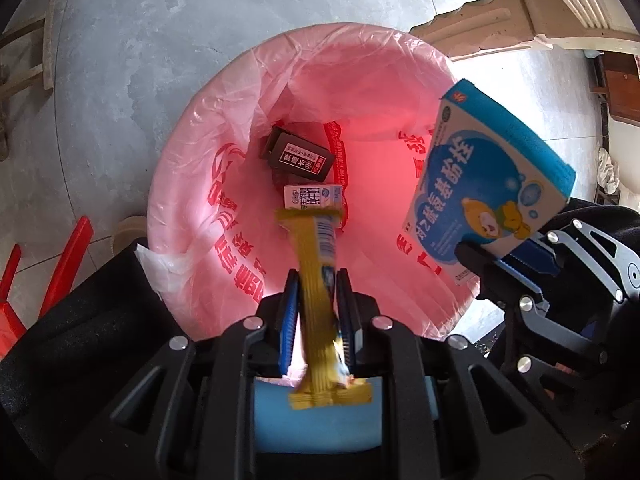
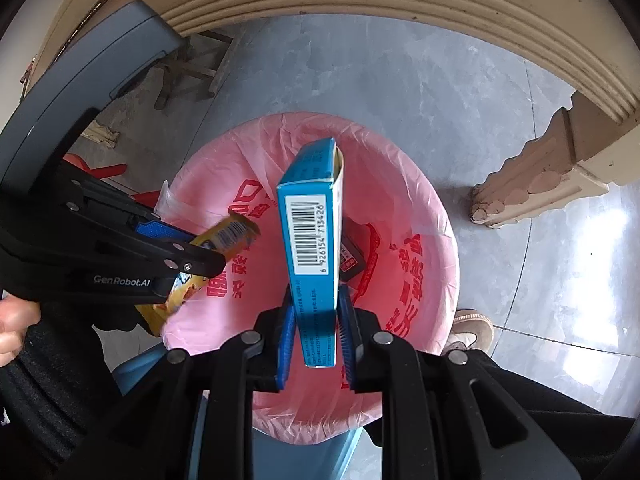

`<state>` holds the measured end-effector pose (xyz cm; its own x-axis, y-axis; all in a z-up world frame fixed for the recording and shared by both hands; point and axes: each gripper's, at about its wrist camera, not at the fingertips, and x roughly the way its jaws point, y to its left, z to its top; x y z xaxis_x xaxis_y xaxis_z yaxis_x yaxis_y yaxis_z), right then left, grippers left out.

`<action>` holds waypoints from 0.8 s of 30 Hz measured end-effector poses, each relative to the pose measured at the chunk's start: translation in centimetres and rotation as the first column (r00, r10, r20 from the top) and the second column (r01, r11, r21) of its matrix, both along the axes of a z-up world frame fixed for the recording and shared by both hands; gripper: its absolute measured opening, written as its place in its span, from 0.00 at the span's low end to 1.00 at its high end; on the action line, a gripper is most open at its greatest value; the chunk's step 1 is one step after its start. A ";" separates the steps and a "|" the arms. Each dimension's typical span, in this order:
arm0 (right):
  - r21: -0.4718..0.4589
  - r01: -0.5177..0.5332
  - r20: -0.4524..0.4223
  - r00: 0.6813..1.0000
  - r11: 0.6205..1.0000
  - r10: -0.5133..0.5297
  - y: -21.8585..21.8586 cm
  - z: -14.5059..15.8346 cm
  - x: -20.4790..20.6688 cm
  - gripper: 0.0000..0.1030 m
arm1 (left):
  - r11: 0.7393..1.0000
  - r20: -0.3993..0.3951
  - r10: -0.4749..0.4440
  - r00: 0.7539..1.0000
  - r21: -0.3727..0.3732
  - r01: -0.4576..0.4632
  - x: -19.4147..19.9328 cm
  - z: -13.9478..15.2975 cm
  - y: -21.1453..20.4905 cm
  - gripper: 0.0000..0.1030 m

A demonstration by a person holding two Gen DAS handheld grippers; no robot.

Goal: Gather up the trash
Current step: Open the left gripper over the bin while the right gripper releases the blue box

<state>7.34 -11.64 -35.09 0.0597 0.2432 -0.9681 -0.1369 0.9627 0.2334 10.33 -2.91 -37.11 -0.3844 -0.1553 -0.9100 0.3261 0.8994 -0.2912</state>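
The yellow wrapper [image 1: 316, 280] is seen between the fingers of the left gripper [image 1: 317, 296], directly above the mouth of the pink-lined bin [image 1: 188, 184]. It looks blurred, and the blue pads stand slightly apart from it, so whether it is pinched or already released cannot be told from either view. The blue medicine box [image 2: 310, 248] is seen upright between the fingers of the right gripper [image 2: 316, 312], also over the bin opening; a small gap shows at each pad, so the grip on it cannot be confirmed either.

Already lying at the bottom of the liner: a black box [image 1: 298, 156] and a small white carton [image 1: 310, 198].

Risks, as judged: the wrapper is light and could drift or cling to a pad instead of dropping cleanly. The box hangs nearer the right rim (in the left wrist view) and could strike the rim or tip outward onto the grey floor [image 1: 140, 40] if released while tilted.

Pose: both grippers are pointed steeply downward into the bin, side by side and close together, left gripper near the middle, right gripper toward the right edge.
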 end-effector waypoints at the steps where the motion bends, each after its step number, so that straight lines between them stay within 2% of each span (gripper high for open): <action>1: 0.000 -0.002 -0.004 1.000 1.000 0.002 0.0 -0.2 0.0 0.20 | 1.000 0.007 -0.003 1.000 0.002 0.003 0.0 0.1 -0.1 0.27; 3: -0.001 -0.003 -0.010 1.000 1.000 0.003 0.1 -0.3 0.1 0.20 | 1.000 0.026 -0.007 1.000 0.017 0.007 0.1 0.2 -0.1 0.38; 6: -0.007 -0.012 -0.025 1.000 1.000 0.012 0.2 -1.0 0.2 0.22 | 0.999 0.046 -0.006 0.999 0.032 0.005 0.2 0.3 -0.1 0.41; 8: -0.020 -0.019 -0.027 0.999 1.000 0.019 0.4 -1.1 0.2 0.28 | 0.999 0.051 -0.007 0.999 0.038 0.005 0.2 0.3 -0.1 0.43; 10: -0.024 -0.021 -0.021 1.000 0.999 0.021 0.5 -1.1 0.2 0.40 | 0.998 0.065 -0.017 0.998 0.055 0.014 0.2 0.3 -0.2 0.48; 13: -0.033 -0.019 -0.017 1.000 0.999 0.019 0.5 -1.2 0.2 0.51 | 0.997 0.081 -0.031 0.996 0.067 0.026 0.0 0.5 -0.4 0.53; 17: -0.031 -0.013 -0.021 1.000 0.999 0.012 0.4 -1.3 0.3 0.51 | 0.996 0.097 -0.029 0.995 0.088 0.021 0.1 0.6 -0.3 0.59; 21: -0.029 -0.010 -0.028 1.000 1.000 0.010 0.4 -1.3 0.3 0.51 | 0.996 0.098 -0.025 0.995 0.084 0.017 0.2 0.7 -0.1 0.60; 24: -0.028 -0.012 -0.024 1.000 1.000 0.012 0.5 -1.2 0.3 0.57 | 0.996 0.102 -0.027 0.994 0.086 0.018 0.2 0.6 0.0 0.62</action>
